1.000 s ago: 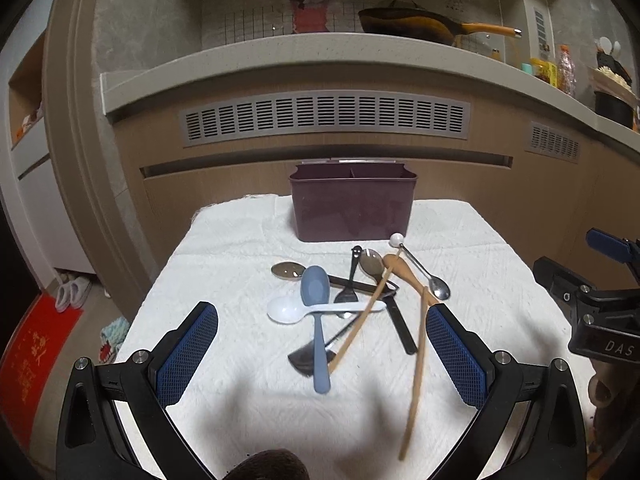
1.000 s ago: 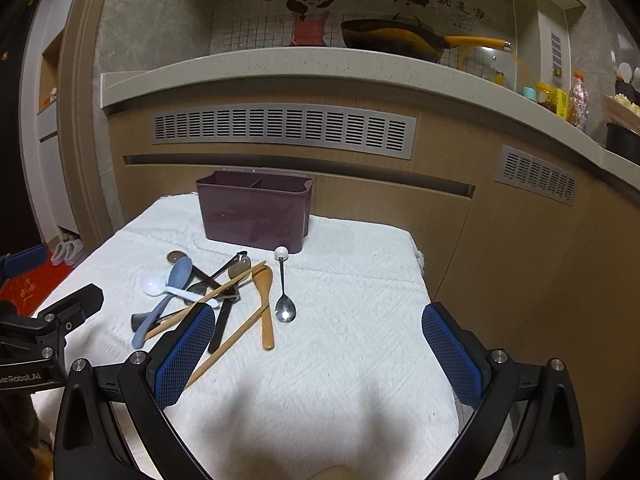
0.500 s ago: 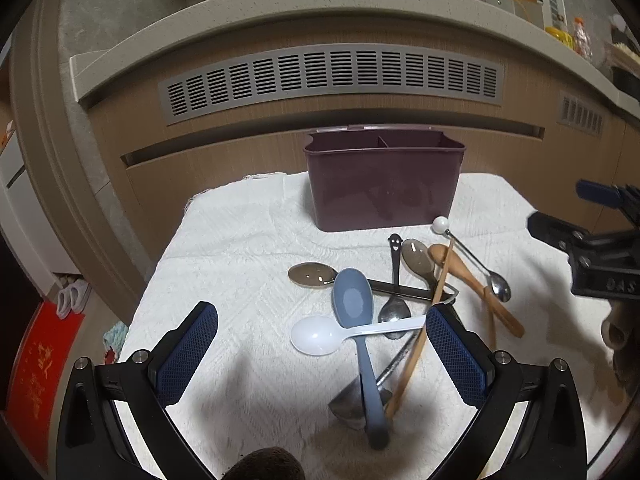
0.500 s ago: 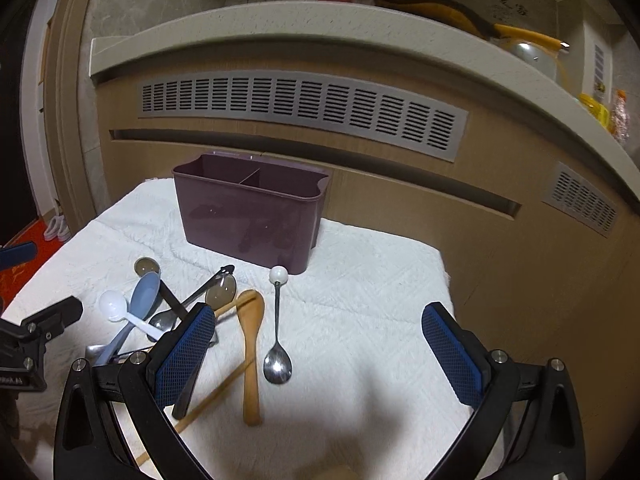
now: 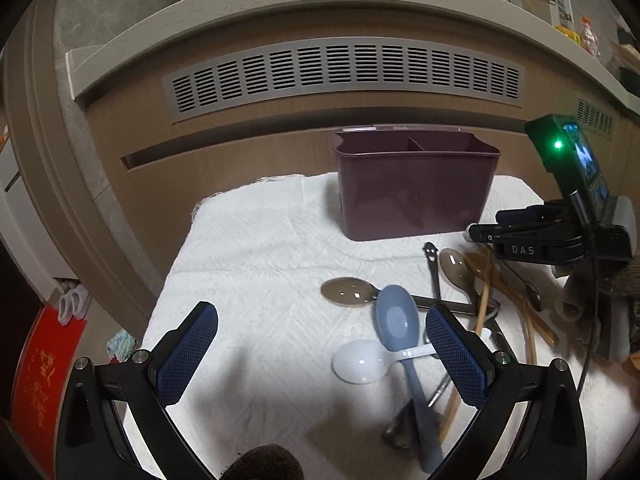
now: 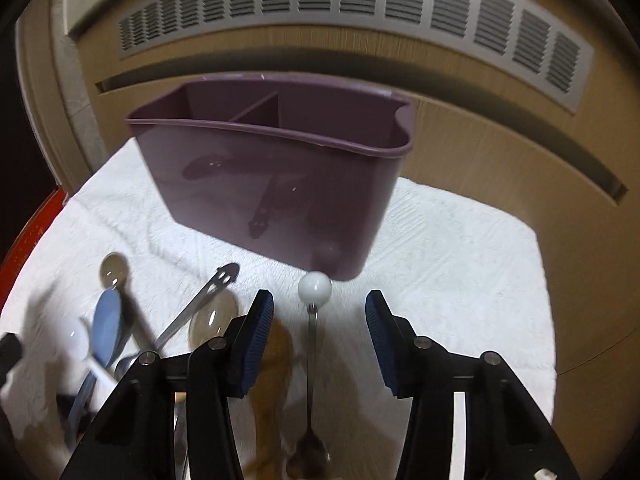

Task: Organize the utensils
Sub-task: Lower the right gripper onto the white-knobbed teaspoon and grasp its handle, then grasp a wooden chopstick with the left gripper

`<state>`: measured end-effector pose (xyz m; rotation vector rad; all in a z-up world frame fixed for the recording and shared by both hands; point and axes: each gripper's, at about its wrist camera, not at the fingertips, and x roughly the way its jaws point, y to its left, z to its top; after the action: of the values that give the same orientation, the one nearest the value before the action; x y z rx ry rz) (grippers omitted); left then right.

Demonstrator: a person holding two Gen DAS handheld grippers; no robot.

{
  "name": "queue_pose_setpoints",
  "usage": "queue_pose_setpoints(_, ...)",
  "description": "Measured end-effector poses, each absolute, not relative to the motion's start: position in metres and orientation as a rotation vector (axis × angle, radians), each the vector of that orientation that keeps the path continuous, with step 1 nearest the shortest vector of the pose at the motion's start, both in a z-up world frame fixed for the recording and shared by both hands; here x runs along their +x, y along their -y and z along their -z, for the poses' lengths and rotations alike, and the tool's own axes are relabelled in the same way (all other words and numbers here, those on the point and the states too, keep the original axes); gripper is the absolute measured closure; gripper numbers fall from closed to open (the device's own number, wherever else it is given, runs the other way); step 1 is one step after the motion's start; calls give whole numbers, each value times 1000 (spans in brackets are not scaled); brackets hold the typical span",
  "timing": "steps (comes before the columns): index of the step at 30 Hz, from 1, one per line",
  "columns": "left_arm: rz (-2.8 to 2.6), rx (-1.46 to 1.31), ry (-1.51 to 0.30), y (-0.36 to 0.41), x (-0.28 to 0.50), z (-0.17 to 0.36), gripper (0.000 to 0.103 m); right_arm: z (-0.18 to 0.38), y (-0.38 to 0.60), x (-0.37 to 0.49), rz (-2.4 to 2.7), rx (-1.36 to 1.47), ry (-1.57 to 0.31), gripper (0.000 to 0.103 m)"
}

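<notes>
Right gripper [image 6: 318, 334] half open over the ball-topped spoon [image 6: 314, 344], its fingers either side, not gripping.
Left gripper [image 5: 320, 356] wide open, empty, above the spoon pile [image 5: 432, 312] on the white cloth [image 5: 256, 248]; purple caddy [image 5: 414, 188] at the table's far edge.
</notes>
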<state>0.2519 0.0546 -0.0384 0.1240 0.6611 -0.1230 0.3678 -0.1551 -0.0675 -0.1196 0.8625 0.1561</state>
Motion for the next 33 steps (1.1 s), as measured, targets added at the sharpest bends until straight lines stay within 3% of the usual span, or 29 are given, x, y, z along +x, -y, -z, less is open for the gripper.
queue_pose_setpoints(5,109,122,-699,-67,260,48,0,82,151,381,-156,-118,-891,66)
queue_pose_setpoints(10,125,115,-737,-64,263,60,0,96,149,382,-157,-106,-905,66)
queue_pose_setpoints(12,157,82,-758,-62,265,61,0,97,148,380,-178,-102,-908,73)
queue_pose_setpoints(13,183,57,-766,-61,265,62,0,98,147,379,-186,-103,-911,81)
queue_pose_setpoints(24,342,186,-719,1,261,44,2,44,175,312,-266,-69,-749,83)
queue_pose_setpoints(25,392,203,-709,13,262,41,4,39,179,306,-271,-60,-736,83)
queue_pose_setpoints(27,447,248,-698,33,265,40,24,32,188,296,-281,-37,-719,83)
queue_pose_setpoints(30,531,288,-767,63,281,49,44,18,205,286,-300,5,-705,83)
queue_pose_setpoints(33,568,298,-866,84,300,63,52,6,220,274,-315,24,-682,83)
